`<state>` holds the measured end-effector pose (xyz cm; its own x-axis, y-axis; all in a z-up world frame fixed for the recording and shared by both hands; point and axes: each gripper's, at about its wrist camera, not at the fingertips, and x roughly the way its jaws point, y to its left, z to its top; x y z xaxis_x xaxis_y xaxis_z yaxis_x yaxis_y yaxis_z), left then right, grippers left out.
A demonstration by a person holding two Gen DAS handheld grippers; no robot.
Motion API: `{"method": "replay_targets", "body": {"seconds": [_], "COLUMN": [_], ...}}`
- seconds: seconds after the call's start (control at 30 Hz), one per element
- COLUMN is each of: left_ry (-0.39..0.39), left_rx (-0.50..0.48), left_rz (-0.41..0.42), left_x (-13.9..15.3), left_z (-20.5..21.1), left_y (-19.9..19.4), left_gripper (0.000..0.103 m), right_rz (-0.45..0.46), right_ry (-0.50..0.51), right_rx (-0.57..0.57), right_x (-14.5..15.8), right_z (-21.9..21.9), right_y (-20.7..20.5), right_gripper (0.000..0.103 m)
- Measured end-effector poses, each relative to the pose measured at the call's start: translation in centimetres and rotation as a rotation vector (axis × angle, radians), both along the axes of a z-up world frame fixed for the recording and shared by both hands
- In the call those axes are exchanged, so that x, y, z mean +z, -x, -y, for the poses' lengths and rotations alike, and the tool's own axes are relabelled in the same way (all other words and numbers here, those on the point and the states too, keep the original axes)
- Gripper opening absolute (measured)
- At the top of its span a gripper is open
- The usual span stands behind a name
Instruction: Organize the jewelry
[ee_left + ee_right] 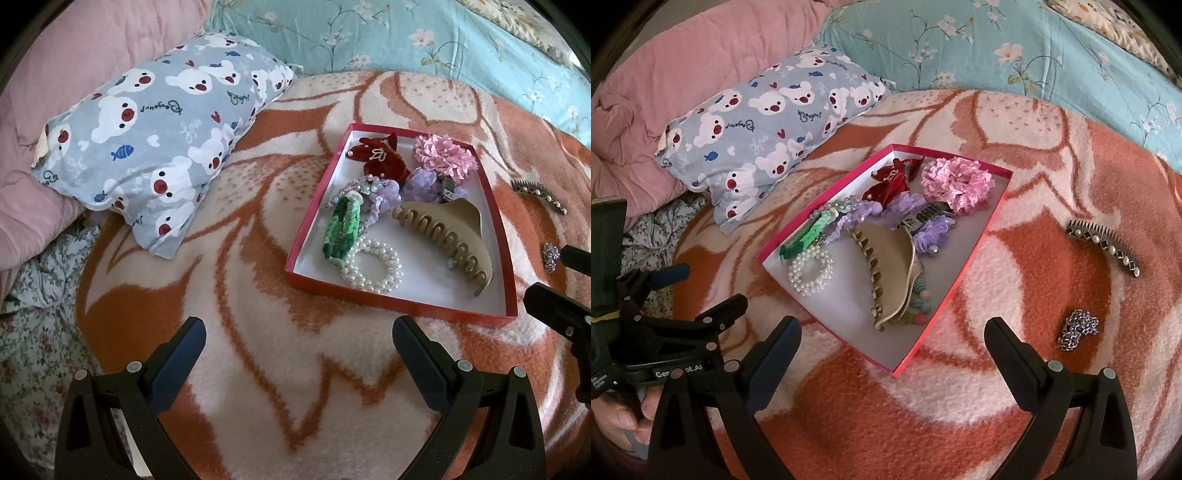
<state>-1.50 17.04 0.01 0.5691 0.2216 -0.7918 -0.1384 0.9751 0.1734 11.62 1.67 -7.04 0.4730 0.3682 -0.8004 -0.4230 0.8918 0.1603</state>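
Note:
A shallow red box lies on an orange and cream blanket. It holds a beige claw clip, a pearl bracelet, a green braided band, a pink flower, a red bow and purple pieces. A hair comb and a silver chain lie on the blanket right of the box. My left gripper is open and empty, near the box's front left. My right gripper is open and empty, over the box's near corner.
A grey bear-print pillow lies left of the box. A pink quilt and a teal floral cover lie behind. The left gripper also shows at the right wrist view's left edge.

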Motion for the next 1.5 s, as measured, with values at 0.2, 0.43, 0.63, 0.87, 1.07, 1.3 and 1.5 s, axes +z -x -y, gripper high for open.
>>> {"method": "replay_targets", "body": {"seconds": [0.2, 0.43, 0.63, 0.87, 1.07, 1.3, 1.5], "left_ry": [0.0, 0.0, 0.0, 0.001, 0.006, 0.02, 0.058], "left_rx": [-0.001, -0.006, -0.004, -0.004, -0.006, -0.004, -0.004], "left_rz": [0.001, 0.006, 0.007, 0.006, 0.012, 0.02, 0.012], "left_x": [0.0, 0.2, 0.2, 0.2, 0.4, 0.5, 0.2], "left_z": [0.0, 0.2, 0.1, 0.1, 0.0, -0.3, -1.0], "left_y": [0.1, 0.3, 0.4, 0.4, 0.6, 0.8, 0.1], "left_gripper": [0.102, 0.102, 0.102, 0.102, 0.102, 0.102, 0.102], "right_rz": [0.001, 0.001, 0.005, 0.003, 0.003, 0.002, 0.005], "right_ry": [0.0, -0.001, -0.002, 0.003, 0.005, 0.02, 0.012], "right_rx": [0.002, 0.003, 0.0, -0.004, -0.005, -0.015, -0.053], "right_x": [0.0, 0.1, 0.4, 0.4, 0.4, 0.3, 0.0], "right_z": [0.0, 0.2, 0.4, 0.4, 0.4, 0.5, 0.7], "right_y": [0.0, -0.1, -0.1, 0.0, 0.0, -0.1, -0.6], "right_gripper": [0.1, 0.1, 0.1, 0.1, 0.1, 0.1, 0.1]}}
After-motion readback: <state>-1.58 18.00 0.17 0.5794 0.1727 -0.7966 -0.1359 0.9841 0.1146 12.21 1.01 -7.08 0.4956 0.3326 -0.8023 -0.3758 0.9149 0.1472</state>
